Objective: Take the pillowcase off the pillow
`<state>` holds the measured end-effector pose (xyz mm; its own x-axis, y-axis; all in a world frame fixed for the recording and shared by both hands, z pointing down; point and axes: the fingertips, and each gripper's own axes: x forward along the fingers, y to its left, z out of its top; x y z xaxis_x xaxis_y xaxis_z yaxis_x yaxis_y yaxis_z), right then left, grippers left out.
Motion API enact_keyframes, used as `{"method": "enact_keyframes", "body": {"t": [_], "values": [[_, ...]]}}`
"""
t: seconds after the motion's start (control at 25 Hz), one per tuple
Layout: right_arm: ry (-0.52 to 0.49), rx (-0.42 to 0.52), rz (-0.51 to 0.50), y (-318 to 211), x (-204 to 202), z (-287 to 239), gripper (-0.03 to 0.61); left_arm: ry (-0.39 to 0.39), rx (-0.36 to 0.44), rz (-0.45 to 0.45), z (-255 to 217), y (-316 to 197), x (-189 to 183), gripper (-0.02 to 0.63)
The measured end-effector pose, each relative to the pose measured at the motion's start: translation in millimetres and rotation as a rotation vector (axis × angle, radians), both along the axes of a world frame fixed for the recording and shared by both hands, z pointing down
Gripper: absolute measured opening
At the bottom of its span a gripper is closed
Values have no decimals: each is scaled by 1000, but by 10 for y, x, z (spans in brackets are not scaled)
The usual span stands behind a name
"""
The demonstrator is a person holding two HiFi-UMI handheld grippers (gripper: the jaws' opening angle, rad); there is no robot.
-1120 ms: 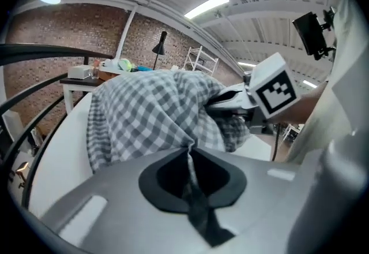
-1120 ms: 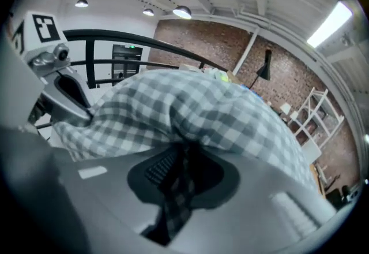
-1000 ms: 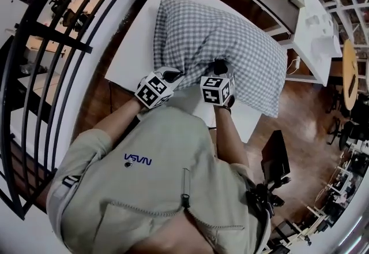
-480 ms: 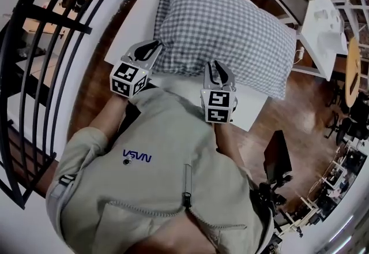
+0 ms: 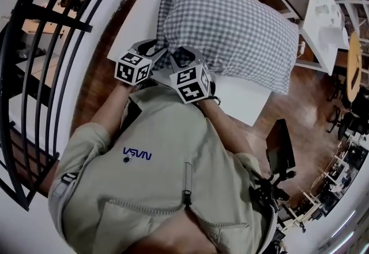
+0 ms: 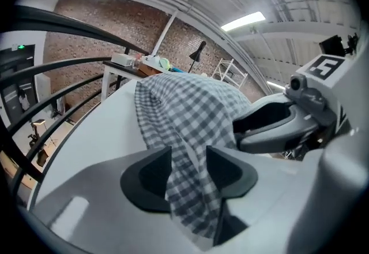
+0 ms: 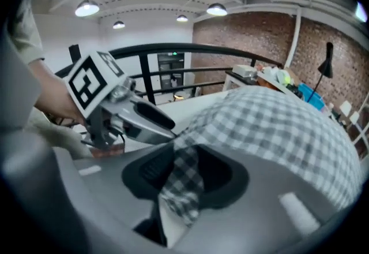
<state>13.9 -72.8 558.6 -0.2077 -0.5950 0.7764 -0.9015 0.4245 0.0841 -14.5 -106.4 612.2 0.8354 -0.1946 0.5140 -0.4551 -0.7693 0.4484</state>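
Head view: checked pillowcase (image 5: 230, 22), still covering its pillow, on a white table (image 5: 135, 22). Left gripper view: left gripper (image 6: 189, 169), jaws just opening, spread loosely around corner fabric. Right gripper view: right gripper (image 7: 187, 175) likewise. Best to pinch cloth only, not filling.

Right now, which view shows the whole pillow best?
Head view: nearly the whole pillow shows, lying on the white table. Both gripper views show only its near corner and part of the checked top.
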Motion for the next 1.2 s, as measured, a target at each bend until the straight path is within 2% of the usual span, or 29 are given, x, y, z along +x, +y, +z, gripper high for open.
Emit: {"method": "enact_keyframes", "body": {"t": [0.04, 0.08, 0.28, 0.4, 0.52, 0.64, 0.68, 0.72, 0.76, 0.88, 1.08, 1.2], "values": [[30, -14, 18, 22, 68, 40, 43, 5, -10, 4, -1, 42, 15, 193], [45, -19, 36, 60, 132, 35, 6, 9, -17, 8, -13, 82, 33, 194], [21, 37, 108, 293, 356, -251, 6, 30, -52, 6, -73, 147, 98, 196], [-22, 33, 193, 456, 537, -270, 6, 44, -89, 17, -51, 137, 148, 195], [-49, 31, 242, 552, 637, -251, 6, 82, -177, 74, -35, 224, 260, 195], [-59, 29, 245, 573, 639, -216, 6, 111, -262, 144, 16, 371, 399, 194], [-60, 30, 243, 575, 634, -208, 6, 118, -275, 170, 21, 418, 439, 160], [-61, 31, 242, 580, 631, -200, 5, 120, -275, 193, 17, 451, 470, 74], [-62, 31, 243, 587, 637, -194, 6, 114, -262, 209, 7, 462, 493, 28], [-58, 37, 262, 612, 700, -189, 5, 111, -195, 190, -113, 335, 489, 21], [-4, 81, 342, 642, 997, -260, 5, 207, -121, 65, -546, -68, 206, 18], [76, 131, 411, 665, 1326, -367, 5, 255, -111, 14, -720, -181, 7, 17]]}}
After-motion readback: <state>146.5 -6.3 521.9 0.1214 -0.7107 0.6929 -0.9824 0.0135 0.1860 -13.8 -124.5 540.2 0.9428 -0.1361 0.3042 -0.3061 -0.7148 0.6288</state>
